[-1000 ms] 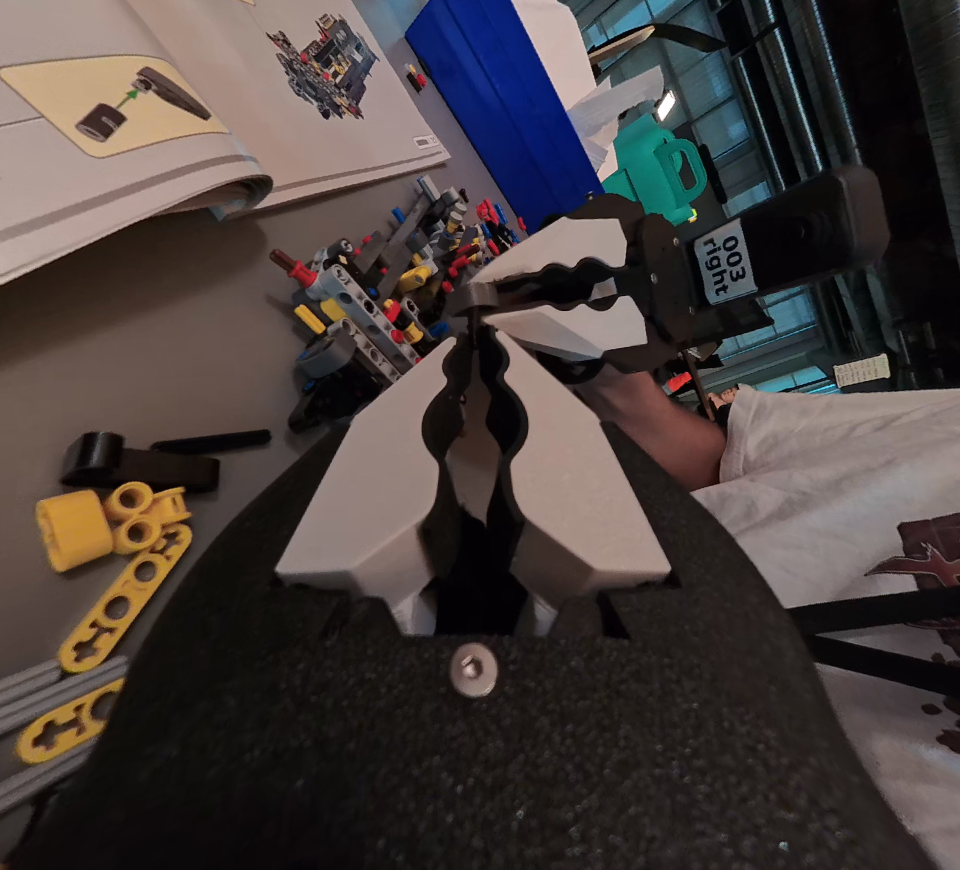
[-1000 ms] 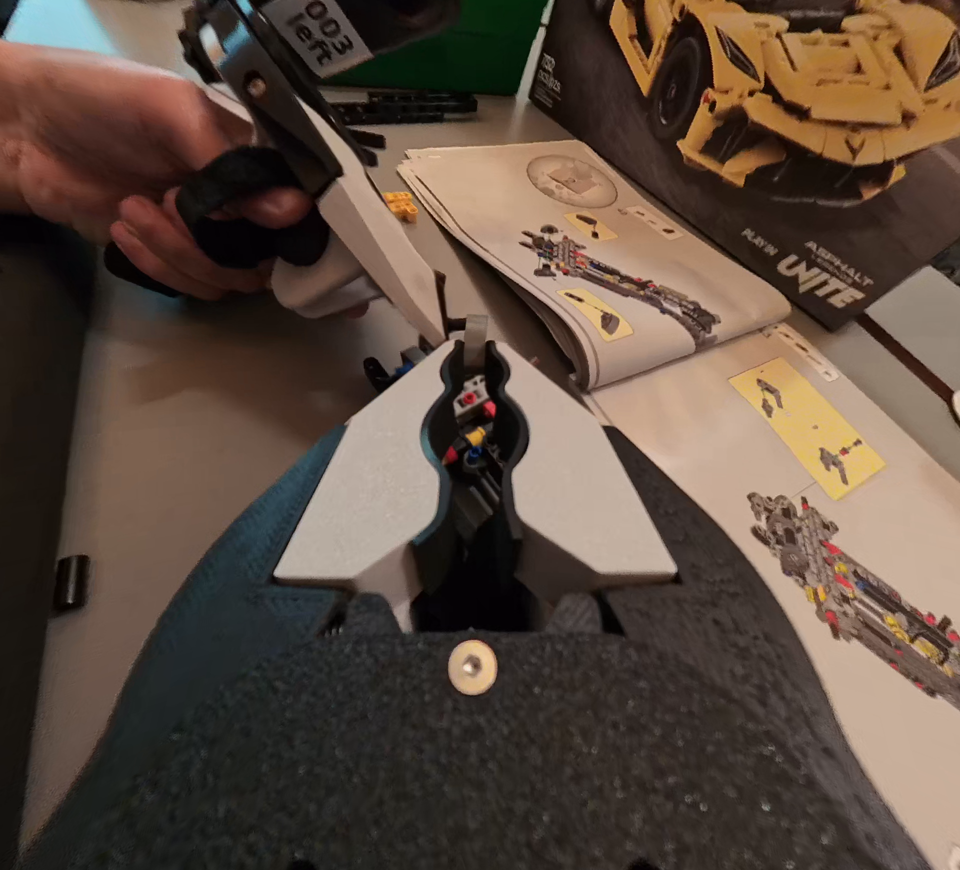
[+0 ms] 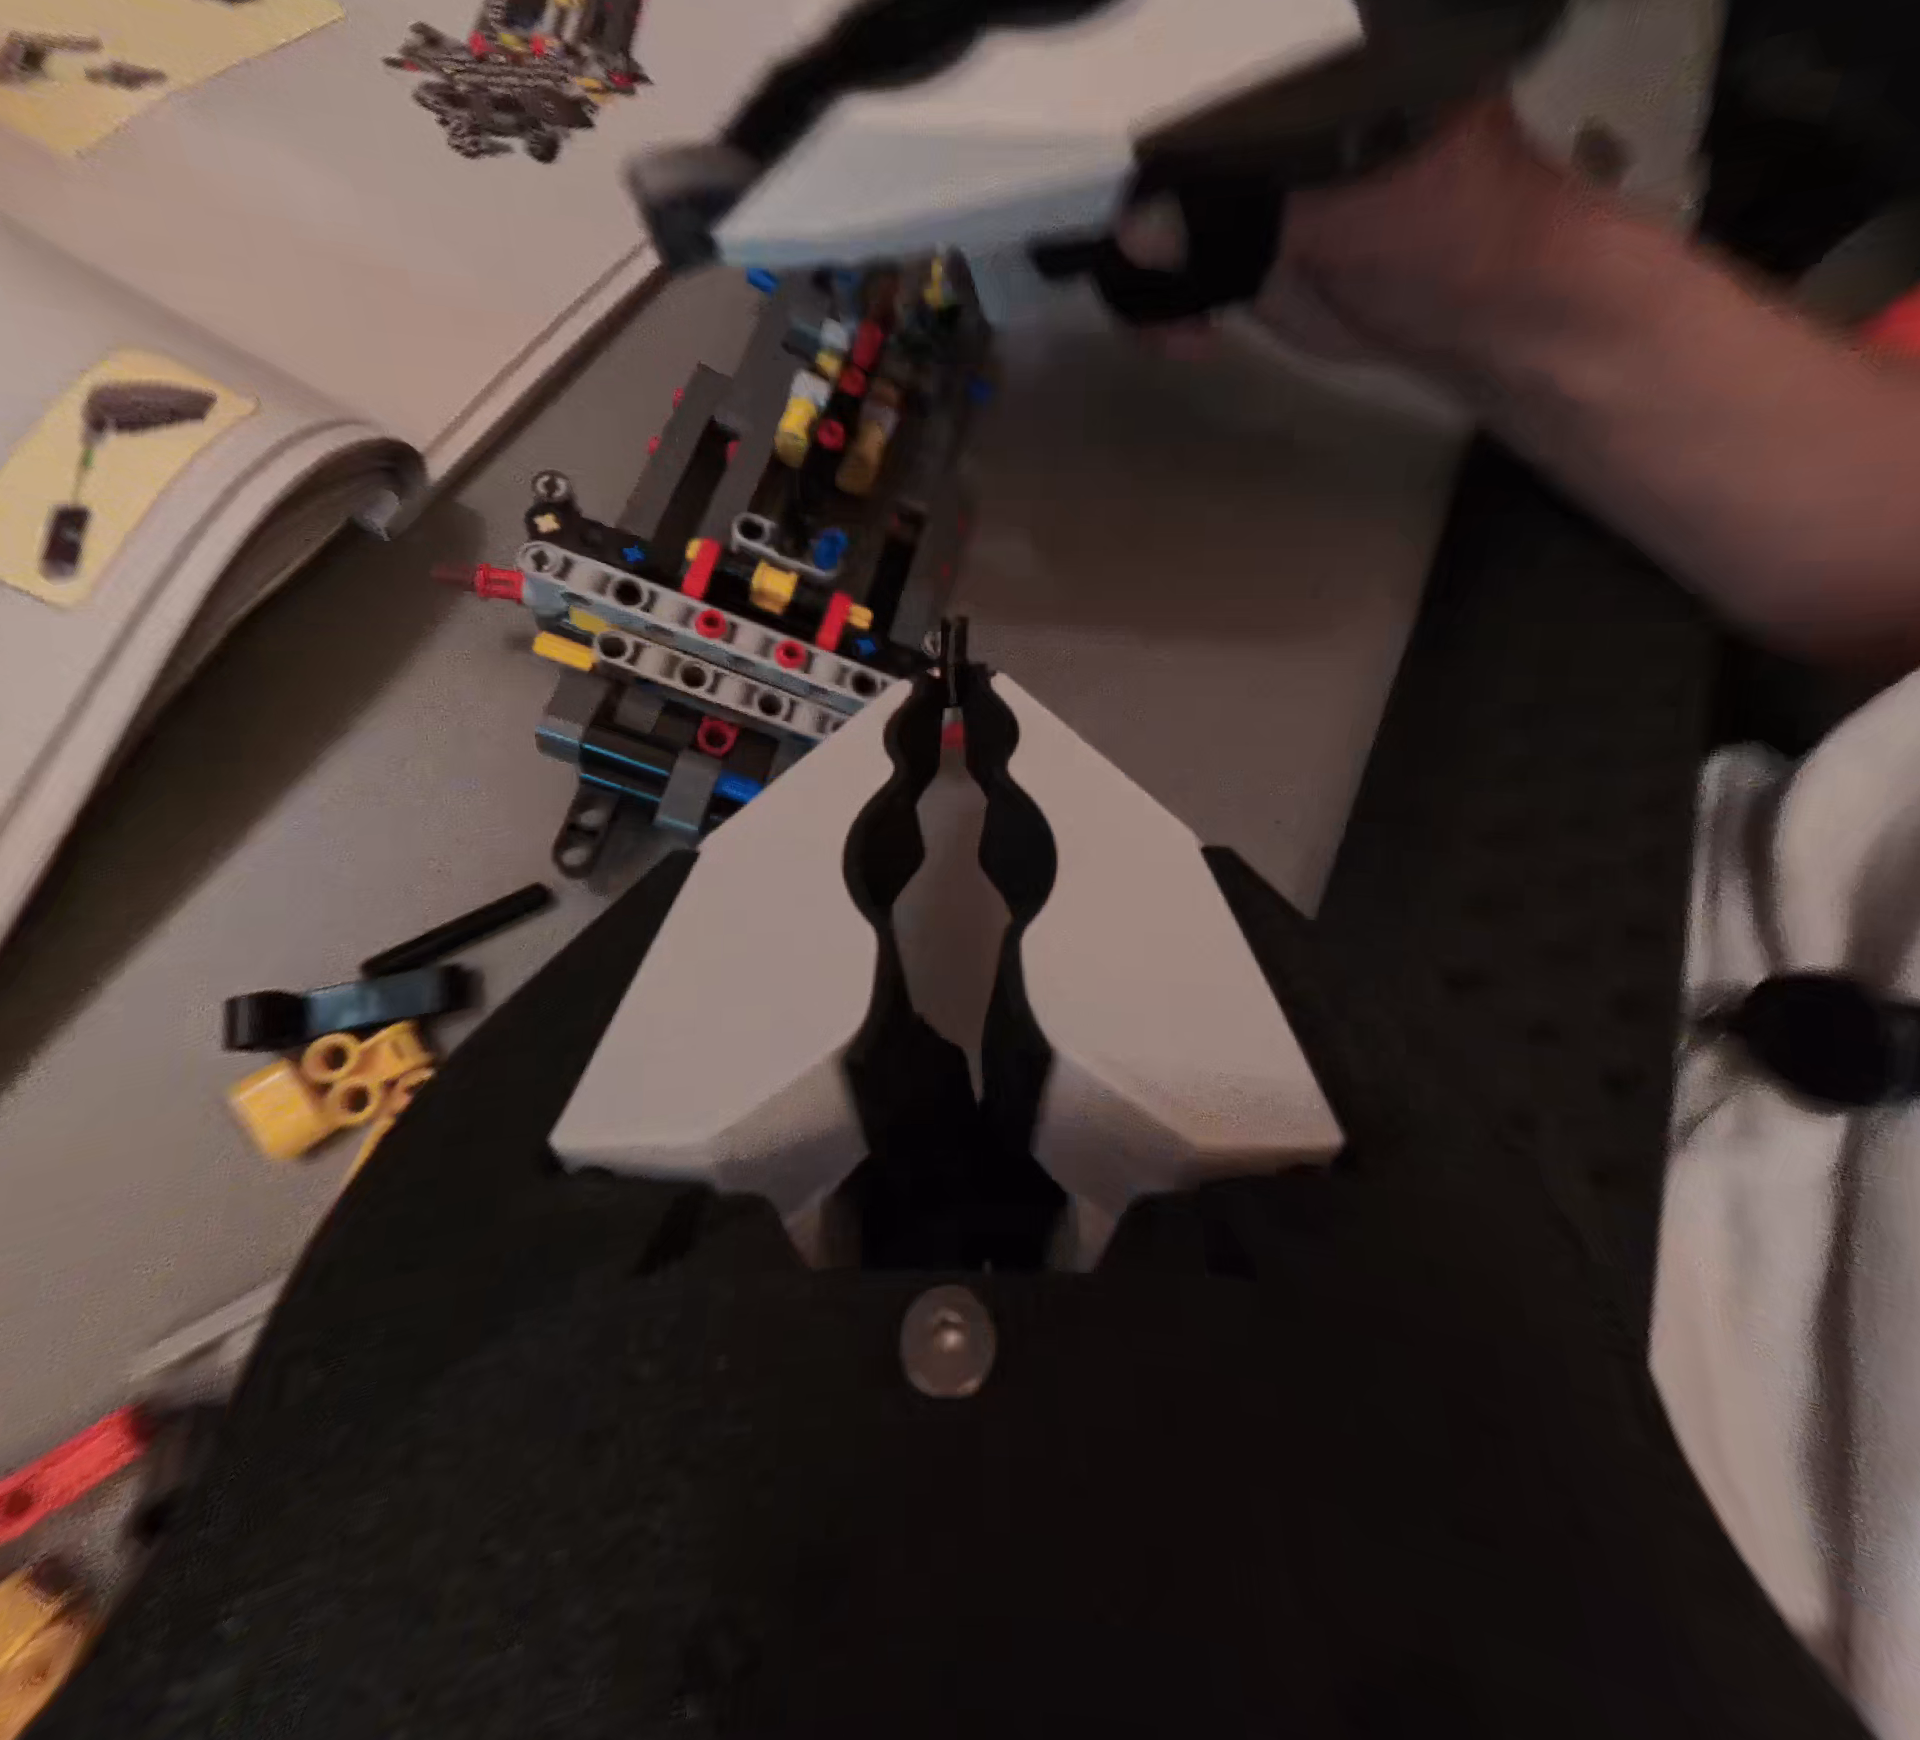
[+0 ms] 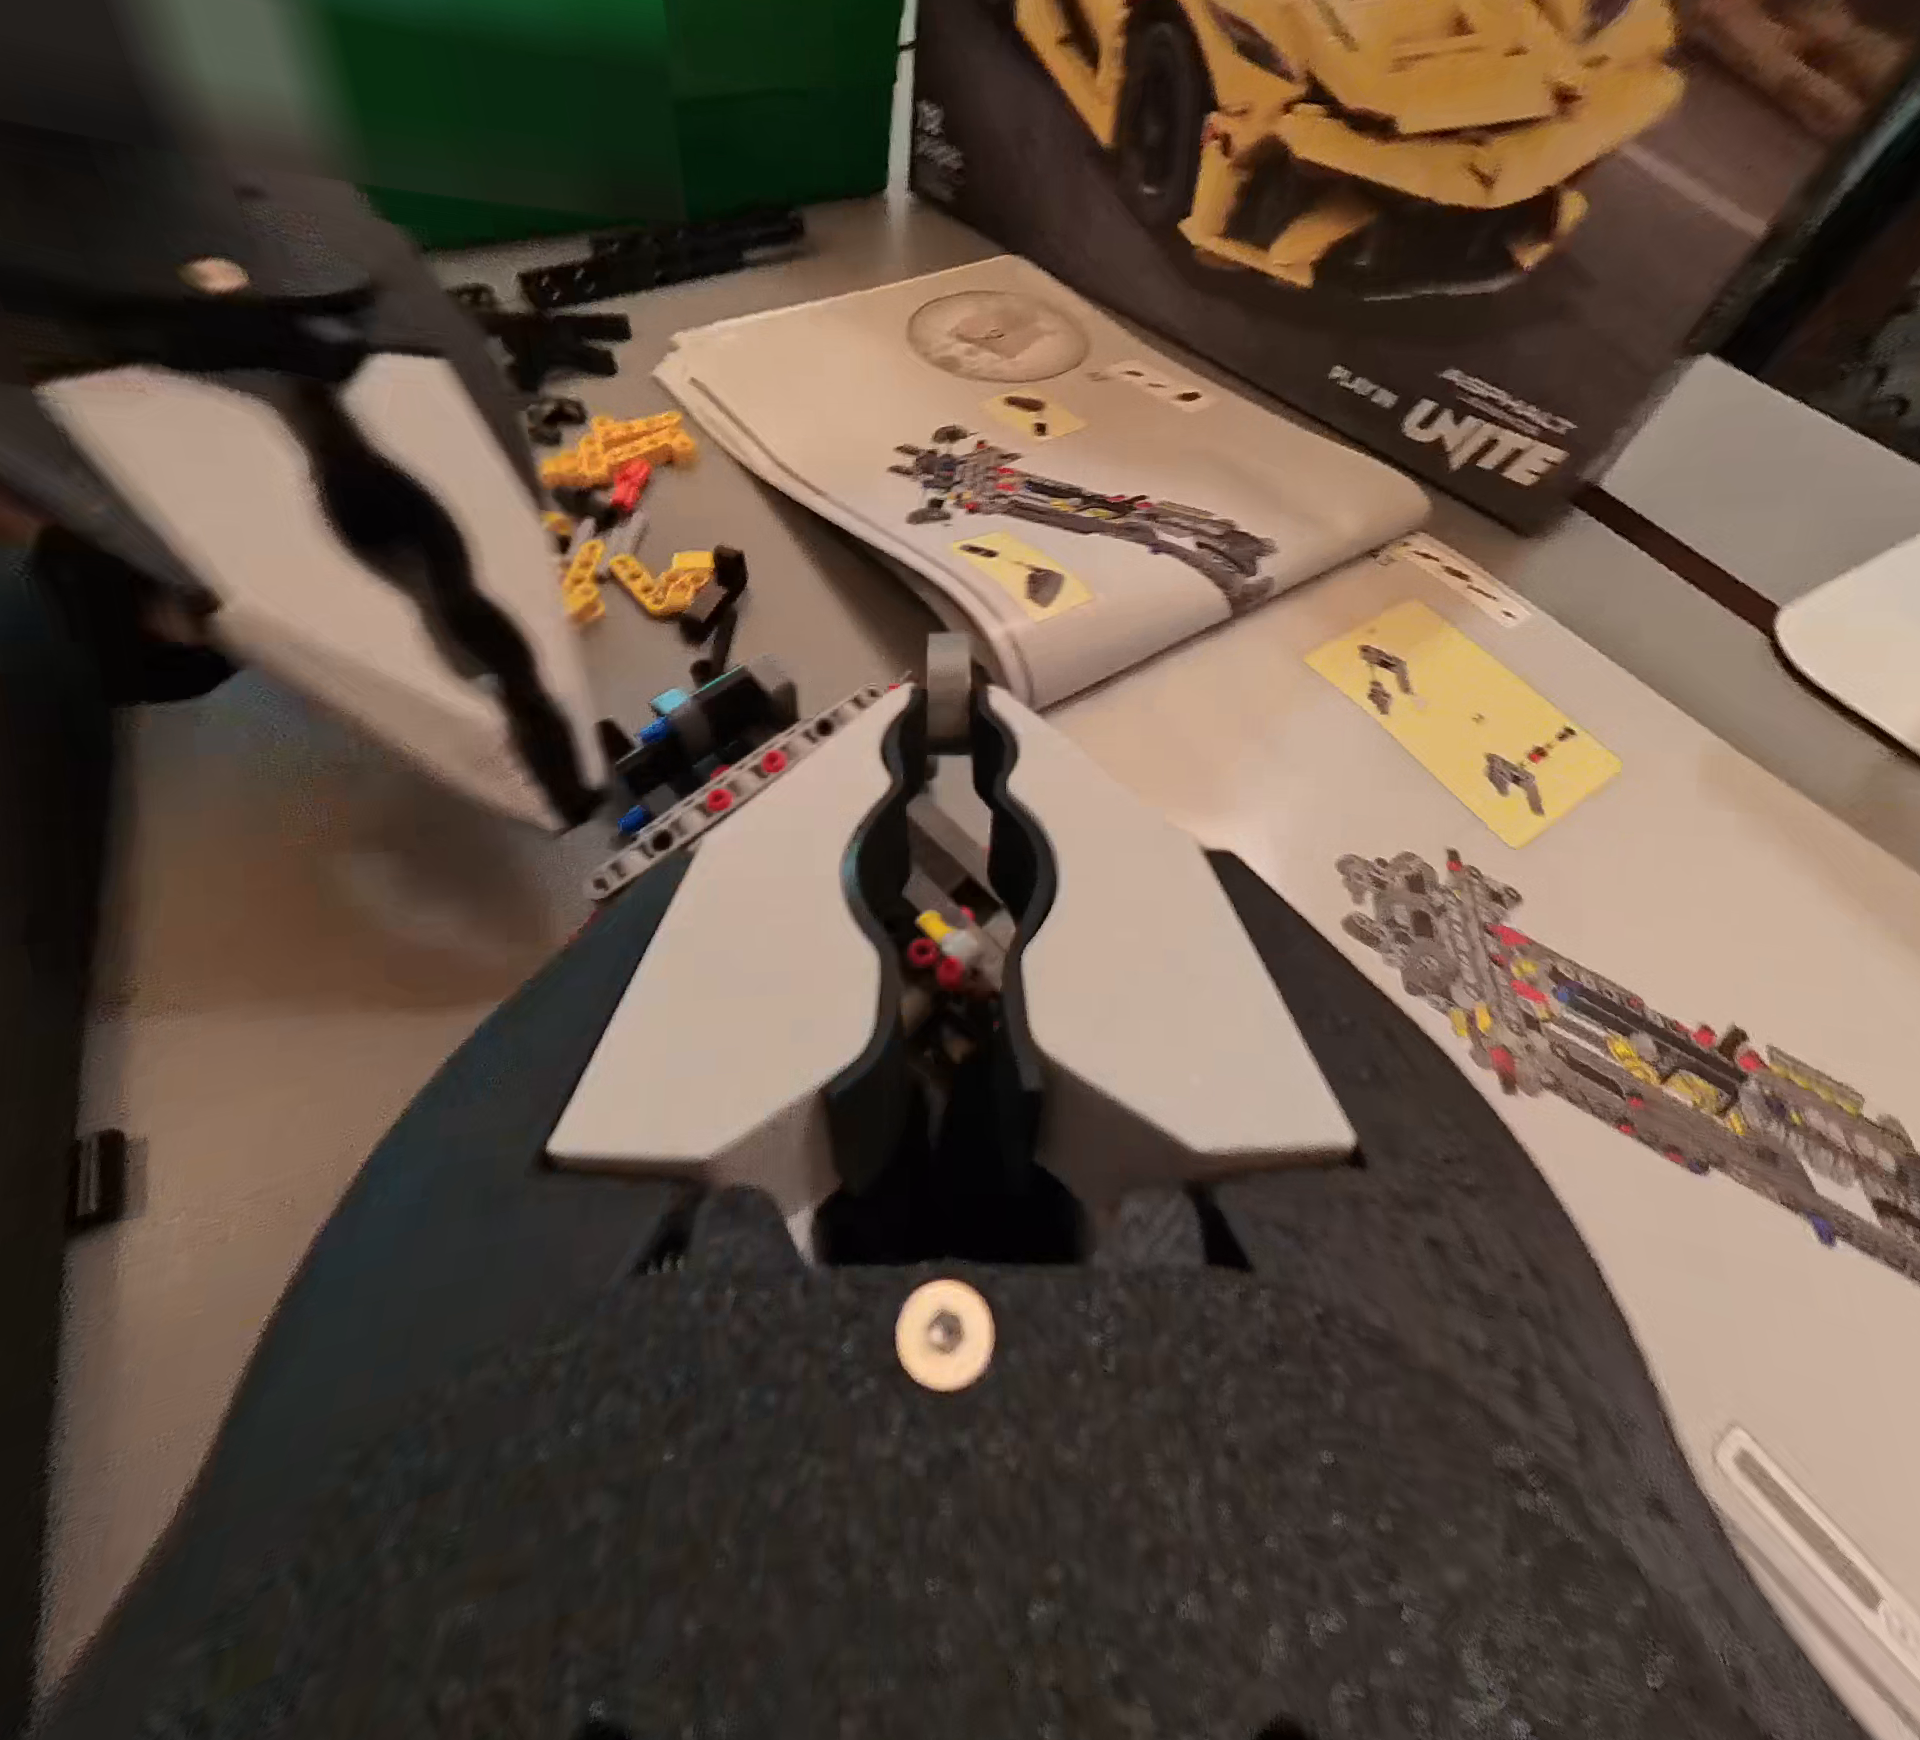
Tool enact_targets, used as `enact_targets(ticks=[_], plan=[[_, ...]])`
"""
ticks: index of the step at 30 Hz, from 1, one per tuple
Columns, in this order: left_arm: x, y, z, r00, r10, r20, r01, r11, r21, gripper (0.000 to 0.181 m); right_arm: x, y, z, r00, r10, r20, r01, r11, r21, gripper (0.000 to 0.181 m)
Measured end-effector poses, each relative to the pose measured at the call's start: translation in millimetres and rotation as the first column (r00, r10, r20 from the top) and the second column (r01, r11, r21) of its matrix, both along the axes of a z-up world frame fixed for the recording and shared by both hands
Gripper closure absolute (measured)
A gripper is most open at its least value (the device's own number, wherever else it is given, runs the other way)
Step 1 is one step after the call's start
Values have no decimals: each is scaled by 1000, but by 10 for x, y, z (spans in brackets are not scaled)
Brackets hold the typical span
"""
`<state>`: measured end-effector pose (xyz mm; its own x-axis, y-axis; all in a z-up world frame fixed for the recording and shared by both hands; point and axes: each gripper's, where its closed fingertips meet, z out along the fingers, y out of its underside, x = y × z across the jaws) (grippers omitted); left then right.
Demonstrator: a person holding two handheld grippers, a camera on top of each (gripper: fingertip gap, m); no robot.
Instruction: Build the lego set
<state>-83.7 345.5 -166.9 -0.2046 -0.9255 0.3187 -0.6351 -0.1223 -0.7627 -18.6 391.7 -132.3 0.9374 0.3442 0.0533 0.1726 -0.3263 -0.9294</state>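
The left gripper, white-fingered on a black foam mount, has its fingers pinched nearly together on a small thin black pin that pokes out past the tips. Just beyond them, toward 11 o'clock in the left wrist view, lies the long partly built lego chassis of grey holed beams, black frames and red, yellow and blue pins, flat on the grey table and running away toward 12 o'clock.

The right gripper has its fingers closed on a short rounded grey lego piece that stands up between the tips; the chassis shows under and to the left of this gripper. In the left wrist view the right gripper appears blurred at 12 to 1 o'clock, above the far end of the chassis, with a person's hand behind it.

Loose yellow lego pieces and a black curved lego arm lie at 9 o'clock of the left gripper. The open paper instruction booklet lies at 12 to 3 o'clock in the right wrist view. Behind it stands the dark cardboard box showing a yellow car, with a green plastic bin at 11 o'clock.
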Motion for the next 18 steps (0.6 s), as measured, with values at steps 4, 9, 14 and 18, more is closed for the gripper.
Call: enact_targets(ticks=[4,9,14,18], plan=[[-419,-67,-68,966,-128,-223,209,895,395,179,-16,-21,176,999,5,-54,-1,998,63,175],[-1045,309,-164,787,-88,-611,538,583,609,179,-20,-7,149,1000,-19,1,19,999,50,175],[-1191,550,-176,624,13,-781,763,207,613,178,6,-21,164,998,-39,57,36,997,62,175],[-1144,508,-244,539,-10,-842,841,50,538,178,32,-29,224,999,-41,24,39,996,77,174]])
